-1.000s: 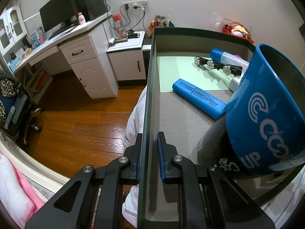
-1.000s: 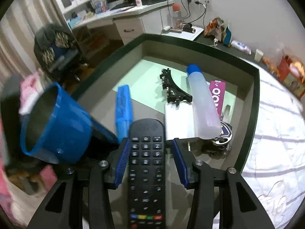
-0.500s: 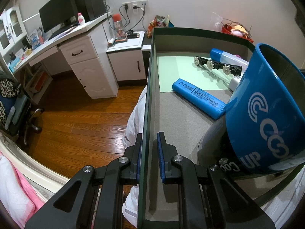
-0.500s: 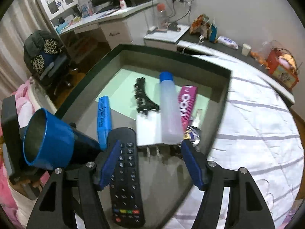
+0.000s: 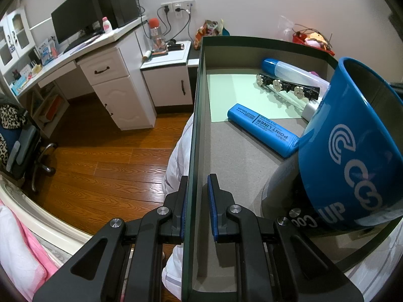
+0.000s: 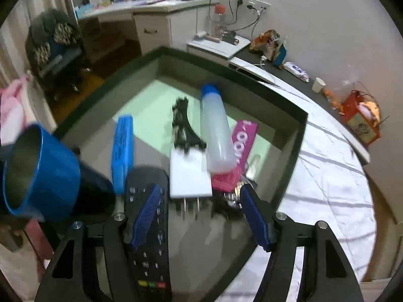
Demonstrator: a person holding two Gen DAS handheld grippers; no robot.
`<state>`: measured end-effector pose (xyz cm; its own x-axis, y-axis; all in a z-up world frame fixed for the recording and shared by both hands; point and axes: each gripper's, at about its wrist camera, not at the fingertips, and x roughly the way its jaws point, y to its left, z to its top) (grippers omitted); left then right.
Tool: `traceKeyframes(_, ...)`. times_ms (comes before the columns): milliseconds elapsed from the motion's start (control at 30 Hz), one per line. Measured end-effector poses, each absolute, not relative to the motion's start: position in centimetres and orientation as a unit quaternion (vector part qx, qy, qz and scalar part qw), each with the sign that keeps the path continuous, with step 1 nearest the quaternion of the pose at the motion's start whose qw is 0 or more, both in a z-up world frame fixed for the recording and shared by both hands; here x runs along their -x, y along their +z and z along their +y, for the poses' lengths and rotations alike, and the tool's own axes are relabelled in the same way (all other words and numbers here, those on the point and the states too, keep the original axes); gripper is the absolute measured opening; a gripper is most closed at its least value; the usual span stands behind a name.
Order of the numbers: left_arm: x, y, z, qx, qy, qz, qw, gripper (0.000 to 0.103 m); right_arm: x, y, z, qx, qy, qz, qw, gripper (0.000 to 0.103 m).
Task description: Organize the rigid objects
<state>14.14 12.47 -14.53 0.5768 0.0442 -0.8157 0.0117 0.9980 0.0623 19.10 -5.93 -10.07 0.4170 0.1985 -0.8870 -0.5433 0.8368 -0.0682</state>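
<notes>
Bedroom surroundings are seen around both tools: a white desk (image 5: 100,58) with a dark monitor (image 5: 73,22), a wooden floor (image 5: 100,166), and a striped white bedcover (image 6: 332,188) on which a dark-rimmed, grey-floored cardboard tray (image 5: 199,115) is set. The left gripper (image 5: 197,210) is closed on the tray's thin left wall, one blue pad on each side of it. Just right of that gripper, a blue metal-lined cup (image 5: 352,146) is seen tilted inside the tray, with a blue highlighter marker (image 5: 262,129) beyond it. The right gripper (image 6: 201,216) is spread wide and nothing is held; a black remote control (image 6: 148,229) lies on the tray floor under its left finger. Ahead of it lie a white plug adapter (image 6: 189,176), a translucent blue-capped bottle (image 6: 216,133), a black flowered hair clip (image 6: 183,125) and a pink packet (image 6: 243,138).
</notes>
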Motion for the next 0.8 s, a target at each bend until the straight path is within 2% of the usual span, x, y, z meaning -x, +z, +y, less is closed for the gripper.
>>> traceKeyframes(100,-14.1,-14.5,12.5,-0.03,0.008,0.46,0.887,0.012,-17.8,-10.7,-5.2,0.189,0.232,0.5,0.813,0.067)
traceKeyframes(233,-14.2,-14.5,12.4,-0.031,0.009,0.461,0.887,0.012,-16.7,-11.1,-4.7,0.181,0.244,0.505,0.808,0.051)
traceKeyframes(300,-14.3,-14.6,12.3,-0.03,0.008,0.461,0.887,0.012,-16.3,-11.0,-4.5,0.187,0.246,0.506,0.805,0.047)
traceKeyframes(533,-14.2,-14.6,12.2,-0.031,0.008,0.46,0.887,0.012,-15.4,-11.5,-4.8,0.173,0.262,0.521,0.794,0.047)
traceKeyframes(567,-14.3,-14.6,12.2,-0.031,0.008,0.46,0.887,0.012,-15.4,-11.5,-4.7,0.175,0.262,0.519,0.795,0.046)
traceKeyframes(600,-14.2,-14.6,12.4,-0.03,0.008,0.461,0.887,0.012,-15.3,-11.6,-4.7,0.175,0.265,0.52,0.793,0.04)
traceKeyframes(800,-14.2,-14.5,12.3,-0.03,0.007,0.46,0.887,0.012,-15.6,-10.8,-5.9,0.144,0.264,0.513,0.804,0.036)
